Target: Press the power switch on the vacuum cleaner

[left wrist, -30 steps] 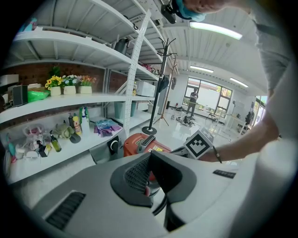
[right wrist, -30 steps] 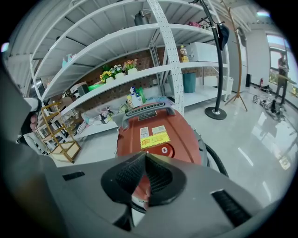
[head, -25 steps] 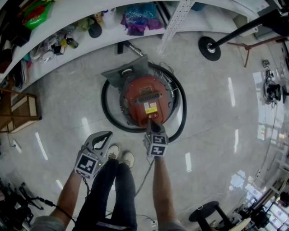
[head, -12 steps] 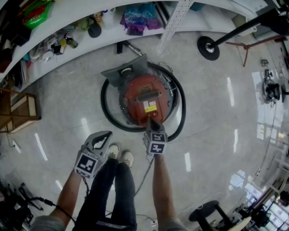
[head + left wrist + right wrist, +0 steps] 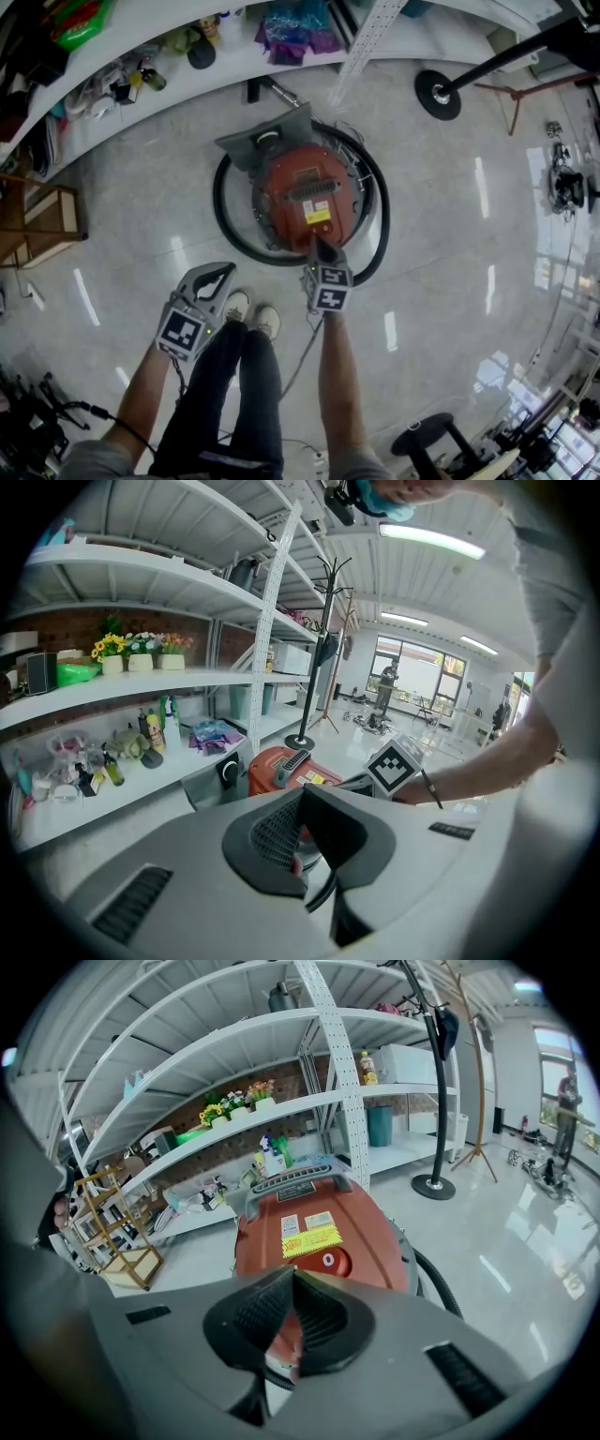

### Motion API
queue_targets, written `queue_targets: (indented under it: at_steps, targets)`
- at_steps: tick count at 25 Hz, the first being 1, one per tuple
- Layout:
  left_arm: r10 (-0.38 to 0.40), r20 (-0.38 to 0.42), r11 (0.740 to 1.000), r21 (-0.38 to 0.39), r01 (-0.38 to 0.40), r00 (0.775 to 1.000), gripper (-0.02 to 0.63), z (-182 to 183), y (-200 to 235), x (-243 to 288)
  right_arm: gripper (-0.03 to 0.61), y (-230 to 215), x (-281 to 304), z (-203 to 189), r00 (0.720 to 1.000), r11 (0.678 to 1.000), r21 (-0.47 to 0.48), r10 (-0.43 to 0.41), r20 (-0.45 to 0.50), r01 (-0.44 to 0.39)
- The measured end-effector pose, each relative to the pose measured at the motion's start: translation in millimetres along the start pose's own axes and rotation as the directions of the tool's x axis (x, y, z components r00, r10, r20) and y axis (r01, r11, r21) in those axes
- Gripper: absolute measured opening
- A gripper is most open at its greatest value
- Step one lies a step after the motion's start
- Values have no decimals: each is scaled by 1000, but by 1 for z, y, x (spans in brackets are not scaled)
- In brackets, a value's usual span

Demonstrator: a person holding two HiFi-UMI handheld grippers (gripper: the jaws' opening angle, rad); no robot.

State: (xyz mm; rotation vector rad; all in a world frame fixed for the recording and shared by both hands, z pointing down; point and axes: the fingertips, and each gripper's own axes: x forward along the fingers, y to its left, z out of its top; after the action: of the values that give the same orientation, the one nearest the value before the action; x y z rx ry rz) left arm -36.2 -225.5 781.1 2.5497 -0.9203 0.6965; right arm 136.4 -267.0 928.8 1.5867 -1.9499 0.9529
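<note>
The red vacuum cleaner (image 5: 305, 192) sits on the floor with a black hose (image 5: 225, 211) looped round it. In the right gripper view its lid (image 5: 323, 1218) carries a yellow label and a round red button (image 5: 328, 1260) just beyond my jaws. My right gripper (image 5: 319, 249) is shut and empty, with its tips over the vacuum's near edge. Seen from its own camera, the right gripper (image 5: 293, 1277) points at the lid below the button. My left gripper (image 5: 212, 279) hangs to the left over bare floor, shut and empty. From the left gripper (image 5: 302, 791) I see the vacuum (image 5: 281, 766) ahead.
White shelves (image 5: 141, 42) with bottles and bags curve behind the vacuum. A coat stand's round base (image 5: 437, 94) is at the back right. A wooden rack (image 5: 42, 225) stands left and a black stool (image 5: 427, 439) at the near right. The person's shoes (image 5: 253, 317) are between the grippers.
The view has shifted a little, so the vacuum sits lower in the picture. My right gripper's tips are slightly further over the vacuum's near edge. The left gripper has hardly moved.
</note>
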Motion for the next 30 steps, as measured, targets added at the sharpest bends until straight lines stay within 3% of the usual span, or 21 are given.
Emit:
queue_targets:
  at_steps: [11,30]
  targets:
    - [-3,11,1000,17,3,1000,8,11,-1,-5,12,2,-8,-6,1000,1000,22,22,-3,-22]
    - [-17,46,999,36,16,999,8,33,-15,-13,12,14,-88,37,991,998,58,14,134,-21]
